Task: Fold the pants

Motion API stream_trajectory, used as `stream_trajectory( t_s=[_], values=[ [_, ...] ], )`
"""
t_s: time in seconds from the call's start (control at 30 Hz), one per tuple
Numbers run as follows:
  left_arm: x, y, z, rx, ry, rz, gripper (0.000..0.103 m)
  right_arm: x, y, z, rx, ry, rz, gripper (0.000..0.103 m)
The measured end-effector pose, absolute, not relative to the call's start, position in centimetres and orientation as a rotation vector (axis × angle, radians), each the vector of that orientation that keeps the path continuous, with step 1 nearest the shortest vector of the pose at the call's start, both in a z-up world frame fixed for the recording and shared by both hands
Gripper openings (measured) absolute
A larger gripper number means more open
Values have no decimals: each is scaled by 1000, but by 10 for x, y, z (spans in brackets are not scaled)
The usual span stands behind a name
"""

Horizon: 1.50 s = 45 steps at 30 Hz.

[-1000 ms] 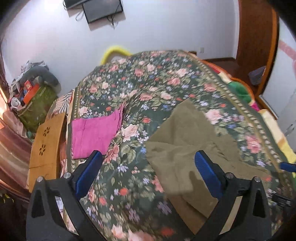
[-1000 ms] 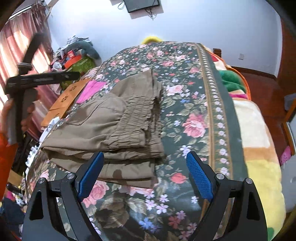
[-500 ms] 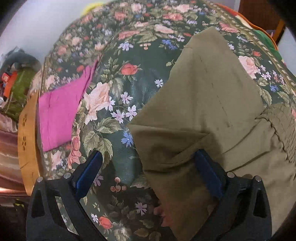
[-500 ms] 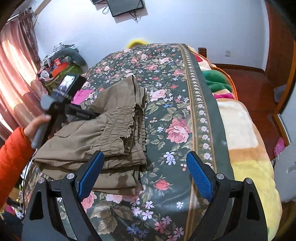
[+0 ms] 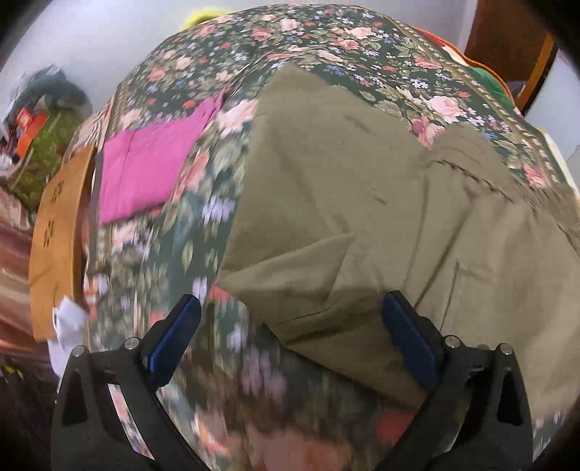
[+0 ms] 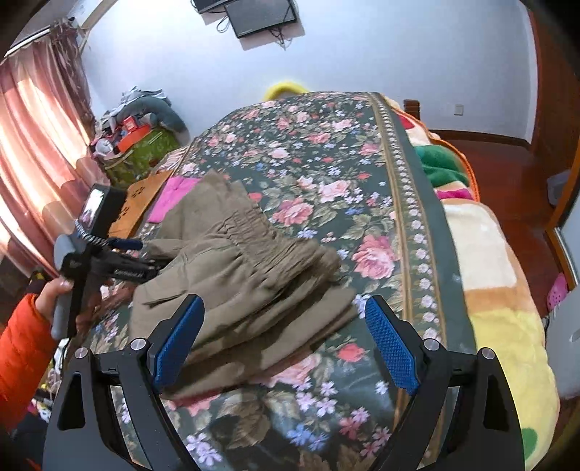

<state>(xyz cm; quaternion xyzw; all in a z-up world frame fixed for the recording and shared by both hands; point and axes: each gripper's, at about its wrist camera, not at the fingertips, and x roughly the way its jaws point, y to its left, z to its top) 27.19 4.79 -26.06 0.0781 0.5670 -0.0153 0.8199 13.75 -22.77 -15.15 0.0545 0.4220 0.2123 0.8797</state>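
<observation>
Bedroom with a floral bedspread [image 6: 326, 174] over a bed, pale wall and a dark screen [image 6: 261, 16] at the top of the frame. Folded olive pants [image 6: 250, 275] lying lower centre on the bedspread, a pink cloth [image 5: 152, 163] beside them at left. Left tongs [image 5: 290, 333] spread wide at the pants' near edge, gripping nothing. Right tongs [image 6: 286, 340] spread wide above the pants, empty

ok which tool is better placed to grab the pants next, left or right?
Left, probably. The left tool is open, low at the near corner of the olive pants. The right tool, also open, sits higher and farther back.
</observation>
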Motion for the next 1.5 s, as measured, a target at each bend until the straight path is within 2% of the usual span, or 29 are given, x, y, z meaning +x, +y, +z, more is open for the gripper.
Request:
stream_trajectory(
  t_s=[0.27,0.5,0.77,0.87,1.0,1.17,1.4,1.5],
  values=[
    [213,38,-240,147,1168,-55,102,123,-218,-160,100,889,493,88],
    [194,50,-242,-72,1185,-79,102,124,-218,-172,94,902,485,88],
    [183,56,-227,-110,1138,-129,102,128,-223,-194,170,971,537,56],
    [179,71,-212,-89,1076,-63,102,126,-218,-198,134,972,544,47],
    [183,90,-212,-75,1072,-7,102,124,-214,-201,70,964,544,44],
    [190,87,-245,45,1153,36,103,126,-213,-201,27,964,555,42],
    [174,101,-245,76,1113,123,102,127,-213,-201,14,967,562,42],
    [171,100,-238,131,1109,157,89,126,-213,-201,28,967,558,41]
  ],
)
